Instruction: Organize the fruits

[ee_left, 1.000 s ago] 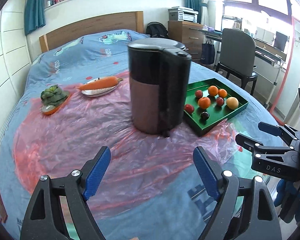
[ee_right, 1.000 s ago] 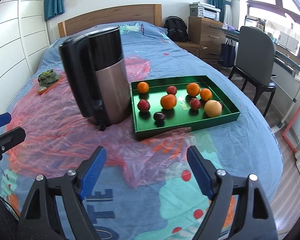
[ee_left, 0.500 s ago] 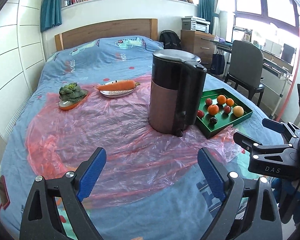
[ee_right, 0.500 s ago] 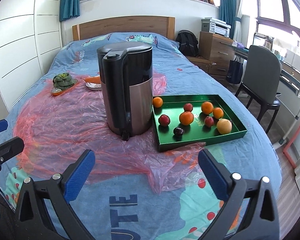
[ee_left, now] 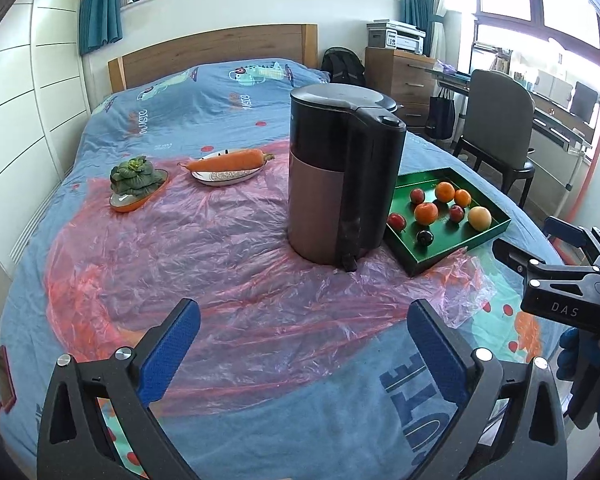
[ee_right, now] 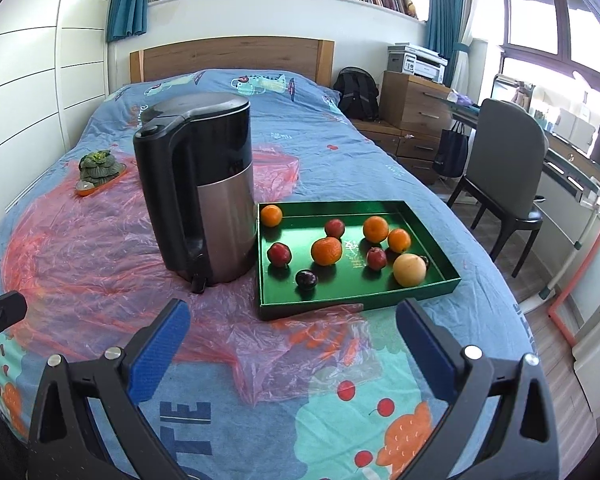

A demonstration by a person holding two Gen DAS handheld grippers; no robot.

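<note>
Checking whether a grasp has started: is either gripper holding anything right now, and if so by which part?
Nothing is held. The left gripper has just been opening, with nothing between its fingers; the right gripper is open and empty too. Both are short of the kettle.

Black-and-steel kettle upright mid-bed on pink plastic sheet, handle toward the foot. Carrot on white plate and leafy greens on orange dish, nearer headboard. Chair, drawers with printer, backpack beside bed.
</note>
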